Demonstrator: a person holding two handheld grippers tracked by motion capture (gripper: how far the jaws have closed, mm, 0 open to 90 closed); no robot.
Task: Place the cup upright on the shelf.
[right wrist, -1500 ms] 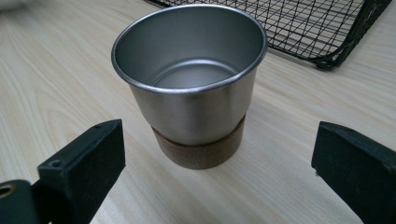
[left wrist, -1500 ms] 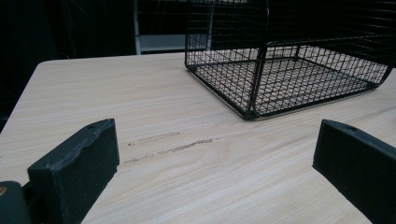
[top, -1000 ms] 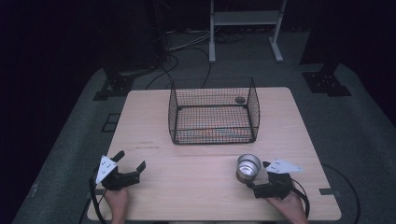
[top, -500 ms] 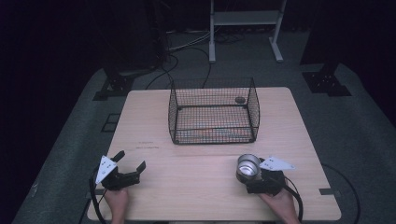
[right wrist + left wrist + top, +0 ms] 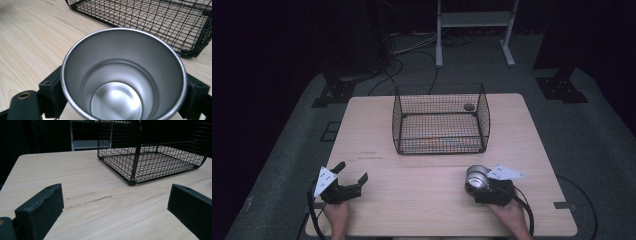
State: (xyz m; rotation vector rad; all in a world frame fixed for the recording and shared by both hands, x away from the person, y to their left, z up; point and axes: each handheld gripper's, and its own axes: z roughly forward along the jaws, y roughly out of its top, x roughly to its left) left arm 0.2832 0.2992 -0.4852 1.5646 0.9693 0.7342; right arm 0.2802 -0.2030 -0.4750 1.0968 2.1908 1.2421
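Observation:
A shiny metal cup (image 5: 477, 175) stands upright on the wooden table (image 5: 422, 200) at the front right. My right gripper (image 5: 476, 186) has just been closing its jaws with the cup between them and is now shut on it. In the right gripper view the black pads (image 5: 51, 92) press on both sides of the empty cup (image 5: 117, 75). My left gripper (image 5: 351, 172) rests at the front left, open, with nothing between its fingers (image 5: 42, 207).
A black wire basket (image 5: 397, 125) stands at the middle back of the table, with a small dark round thing (image 5: 469, 107) at its far right. The basket (image 5: 135, 157) lies ahead of the left gripper. Cables and stands sit on the floor behind.
The right gripper's jaws have closed on the cup, and the hand edged slightly toward it. The left gripper has not moved.

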